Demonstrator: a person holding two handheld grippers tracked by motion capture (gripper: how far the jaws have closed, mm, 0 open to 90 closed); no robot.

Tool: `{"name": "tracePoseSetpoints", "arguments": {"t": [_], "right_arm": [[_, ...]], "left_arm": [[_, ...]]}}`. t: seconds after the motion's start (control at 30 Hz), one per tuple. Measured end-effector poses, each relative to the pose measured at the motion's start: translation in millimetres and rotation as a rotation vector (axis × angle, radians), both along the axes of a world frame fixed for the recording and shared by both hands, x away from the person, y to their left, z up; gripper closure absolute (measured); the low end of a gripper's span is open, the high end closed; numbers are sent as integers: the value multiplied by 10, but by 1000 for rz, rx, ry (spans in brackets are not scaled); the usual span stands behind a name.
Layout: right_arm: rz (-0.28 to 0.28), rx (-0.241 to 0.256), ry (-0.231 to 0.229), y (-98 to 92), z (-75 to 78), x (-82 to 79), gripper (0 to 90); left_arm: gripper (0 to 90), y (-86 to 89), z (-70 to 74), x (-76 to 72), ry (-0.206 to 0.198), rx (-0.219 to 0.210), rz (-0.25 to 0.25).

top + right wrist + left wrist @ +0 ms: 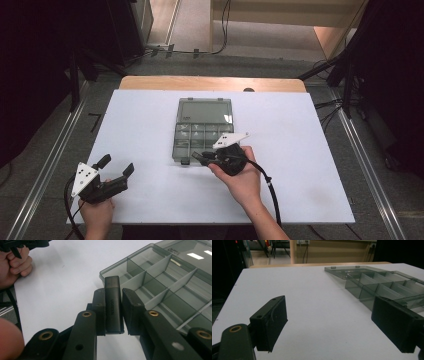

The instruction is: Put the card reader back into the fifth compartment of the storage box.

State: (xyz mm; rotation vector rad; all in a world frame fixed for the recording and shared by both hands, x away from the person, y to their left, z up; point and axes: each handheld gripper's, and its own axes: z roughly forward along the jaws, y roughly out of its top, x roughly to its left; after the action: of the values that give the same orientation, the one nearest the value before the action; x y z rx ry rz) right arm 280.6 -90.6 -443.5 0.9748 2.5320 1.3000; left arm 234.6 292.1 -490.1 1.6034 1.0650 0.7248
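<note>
While the left hand-held gripper (329, 325) gapes empty, the right hand-held gripper (113, 312) clamps a slim black lettered stick (113, 302).

A white board (150, 135) covers the tabletop, leaving a strip of wood (210, 83) bare along the far edge. Beyond that edge, cables (222, 30) trail over the grey floor (235, 62), and metal rails (45, 170) flank both sides.

A grey compartment box (203, 129) lies open on the white table (150, 120). The right gripper (200, 158) sits at the box's near edge, pointing left. The left gripper (116, 167) rests well apart at the near left corner, jaws spread.
</note>
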Motion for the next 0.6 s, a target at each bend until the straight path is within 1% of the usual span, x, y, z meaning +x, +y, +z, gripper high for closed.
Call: {"name": "tracePoseSetpoints", "arguments": {"t": [0.17,0.27,0.4,0.6], "right_arm": [[2,4,-1,40,12,39,717],[1,5,5,64,9,68,717],[2,9,9,112,-6,111,717],[4,5,14,172,-21,168,717]], "left_arm": [[135,3,1,1,1,-1,0],[136,8,1,0,2,-9,2],[136,9,1,1,2,-8,0],[136,10,1,3,2,-12,3]]}}
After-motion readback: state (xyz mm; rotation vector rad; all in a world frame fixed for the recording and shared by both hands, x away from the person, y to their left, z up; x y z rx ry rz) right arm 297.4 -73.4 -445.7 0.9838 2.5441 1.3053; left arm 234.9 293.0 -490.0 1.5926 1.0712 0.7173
